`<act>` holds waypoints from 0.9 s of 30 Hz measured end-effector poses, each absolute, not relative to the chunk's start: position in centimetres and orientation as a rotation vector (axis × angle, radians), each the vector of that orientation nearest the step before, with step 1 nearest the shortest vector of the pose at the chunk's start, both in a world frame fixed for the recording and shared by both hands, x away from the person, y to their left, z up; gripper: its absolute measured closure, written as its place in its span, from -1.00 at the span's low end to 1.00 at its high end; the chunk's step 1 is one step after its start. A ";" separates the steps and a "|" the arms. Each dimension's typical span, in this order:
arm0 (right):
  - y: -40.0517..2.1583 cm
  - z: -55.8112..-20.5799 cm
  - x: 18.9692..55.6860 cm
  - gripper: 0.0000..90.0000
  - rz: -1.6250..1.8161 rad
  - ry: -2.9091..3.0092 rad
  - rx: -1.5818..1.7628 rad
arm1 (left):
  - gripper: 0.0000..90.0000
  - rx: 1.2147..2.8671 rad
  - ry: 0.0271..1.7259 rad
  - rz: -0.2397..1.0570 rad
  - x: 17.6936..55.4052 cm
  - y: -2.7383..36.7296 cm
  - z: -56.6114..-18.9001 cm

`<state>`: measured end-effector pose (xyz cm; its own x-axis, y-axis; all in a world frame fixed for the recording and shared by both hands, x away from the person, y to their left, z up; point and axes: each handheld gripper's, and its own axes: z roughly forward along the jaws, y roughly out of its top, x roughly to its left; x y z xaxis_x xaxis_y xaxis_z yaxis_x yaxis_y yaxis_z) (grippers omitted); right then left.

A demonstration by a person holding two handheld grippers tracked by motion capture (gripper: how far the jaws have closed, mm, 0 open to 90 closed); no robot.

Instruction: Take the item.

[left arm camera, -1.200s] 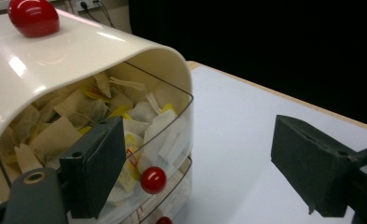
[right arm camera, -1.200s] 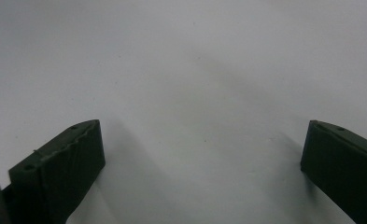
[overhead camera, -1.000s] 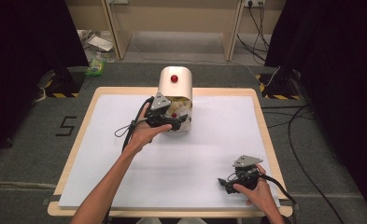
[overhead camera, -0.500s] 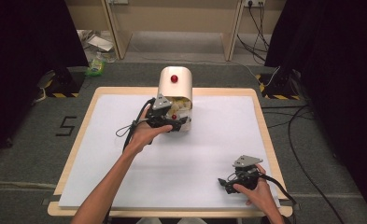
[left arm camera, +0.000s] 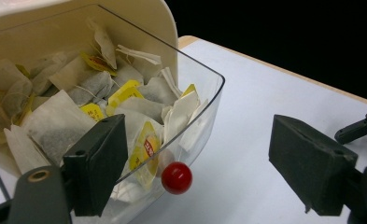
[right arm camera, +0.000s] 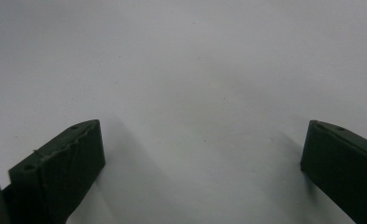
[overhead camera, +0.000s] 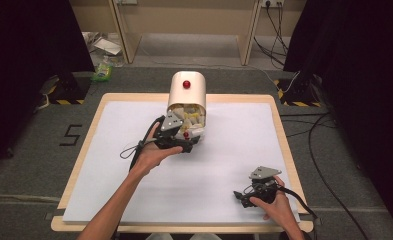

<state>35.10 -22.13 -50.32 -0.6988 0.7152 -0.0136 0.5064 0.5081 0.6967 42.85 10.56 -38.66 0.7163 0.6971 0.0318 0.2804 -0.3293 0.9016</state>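
The left gripper point(left arm camera: 209, 168) hangs wide open astride the red knob point(left arm camera: 176, 178) of the clear drawer point(left arm camera: 204, 112), pulled out of the cream tea-bag dispenser point(overhead camera: 187, 90); centre on the knob, then close squarely; the right gripper point(overhead camera: 254, 192) rests agape on the table point(overhead camera: 224, 165).

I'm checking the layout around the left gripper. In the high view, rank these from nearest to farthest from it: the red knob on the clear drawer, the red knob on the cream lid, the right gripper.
1. Red knob on the clear drawer: right at the left gripper, between its open fingers.
2. Red knob on the cream lid: behind, toward the table's far edge.
3. Right gripper: near the front right corner.
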 end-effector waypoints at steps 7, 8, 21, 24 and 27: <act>-22.1 -50.3 35.1 -1.00 0.987 2.454 1.025 | -0.56 1.918 0.755 0.530 42.1 10.5 -38.8; -22.1 -50.3 35.1 -1.00 0.988 2.454 1.025 | -0.56 1.917 0.757 0.532 42.0 10.5 -38.8; -22.1 -50.3 35.1 -1.00 0.988 2.454 1.025 | -0.55 1.906 0.744 0.584 40.7 10.8 -38.7; -22.1 -50.3 35.1 -1.00 0.988 2.454 1.026 | -0.55 1.913 0.742 0.573 40.5 10.8 -38.7; -22.1 -50.3 35.1 -1.00 0.988 2.454 1.026 | -0.55 1.918 0.740 0.567 40.4 10.9 -38.6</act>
